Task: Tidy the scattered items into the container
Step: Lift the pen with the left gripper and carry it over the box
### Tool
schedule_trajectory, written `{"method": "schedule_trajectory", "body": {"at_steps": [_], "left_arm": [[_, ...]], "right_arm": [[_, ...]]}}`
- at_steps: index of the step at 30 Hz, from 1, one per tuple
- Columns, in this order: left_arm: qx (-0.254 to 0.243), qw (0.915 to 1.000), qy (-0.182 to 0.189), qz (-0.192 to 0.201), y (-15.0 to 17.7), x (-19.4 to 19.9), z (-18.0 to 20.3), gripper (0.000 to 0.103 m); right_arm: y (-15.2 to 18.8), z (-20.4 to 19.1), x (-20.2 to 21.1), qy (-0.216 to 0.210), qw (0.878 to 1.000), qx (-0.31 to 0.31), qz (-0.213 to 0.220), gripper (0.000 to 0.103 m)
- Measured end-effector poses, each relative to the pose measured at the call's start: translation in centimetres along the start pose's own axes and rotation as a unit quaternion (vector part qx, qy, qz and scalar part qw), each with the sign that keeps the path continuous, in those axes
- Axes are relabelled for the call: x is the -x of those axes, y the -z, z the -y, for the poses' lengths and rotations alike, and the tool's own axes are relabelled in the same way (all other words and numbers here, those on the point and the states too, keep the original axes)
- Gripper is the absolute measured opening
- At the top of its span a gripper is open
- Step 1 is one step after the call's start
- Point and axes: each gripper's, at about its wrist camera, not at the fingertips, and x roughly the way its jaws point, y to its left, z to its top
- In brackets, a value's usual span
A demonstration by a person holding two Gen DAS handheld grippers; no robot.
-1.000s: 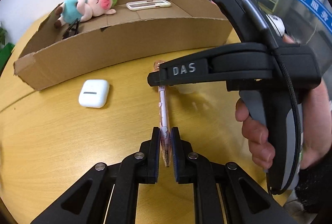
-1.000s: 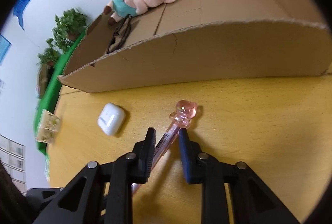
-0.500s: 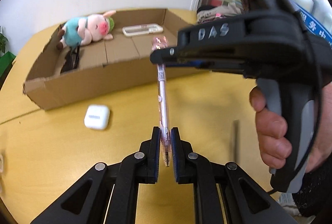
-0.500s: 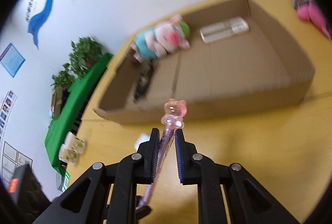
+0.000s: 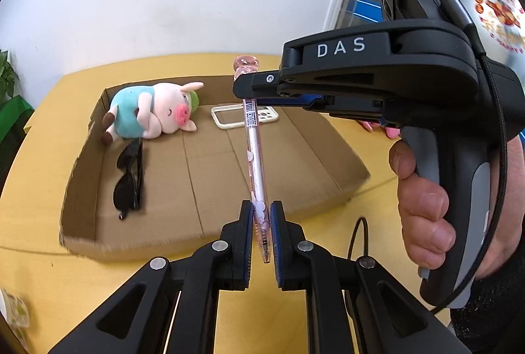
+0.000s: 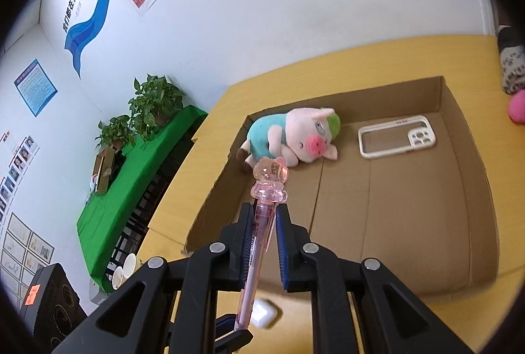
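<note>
We hold the pink pen [image 5: 255, 157] between both tools, lifted above the cardboard box [image 5: 347, 186] on the yellow table [image 5: 39, 275]. Our left gripper [image 5: 261, 222] pinches its tip end; our right gripper [image 6: 264, 222] clamps it just under the bear-shaped cap [image 6: 269, 180]. Inside the box lie a plush pig [image 6: 295, 137], a phone case [image 6: 397, 137] and black sunglasses [image 5: 129, 180]. A white earbud case [image 6: 265, 316] sits outside on the table.
</note>
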Motion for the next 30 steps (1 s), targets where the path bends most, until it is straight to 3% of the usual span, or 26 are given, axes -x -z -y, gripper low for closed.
{"method": "schedule_trajectory", "body": {"at_steps": [13,21,30], "left_arm": [[0.032,0.9969,0.008,-0.072,-6.2,-6.8,-4.6,0.01],[0.037,0.989,0.011,-0.143,-7.7,-13.3,-5.6,0.01],[0.056,0.9727,0.012,-0.225,-7.2,-20.5,-6.9,0.01]], "right_arm": [[-6.8,3.0,-8.2,-0.006,0.997,-0.037,-0.073,0.013],[-7.7,8.0,-13.2,0.008,0.99,-0.084,-0.111,0.013],[-6.8,13.0,-19.2,0.037,0.976,-0.127,-0.171,0.012]]}}
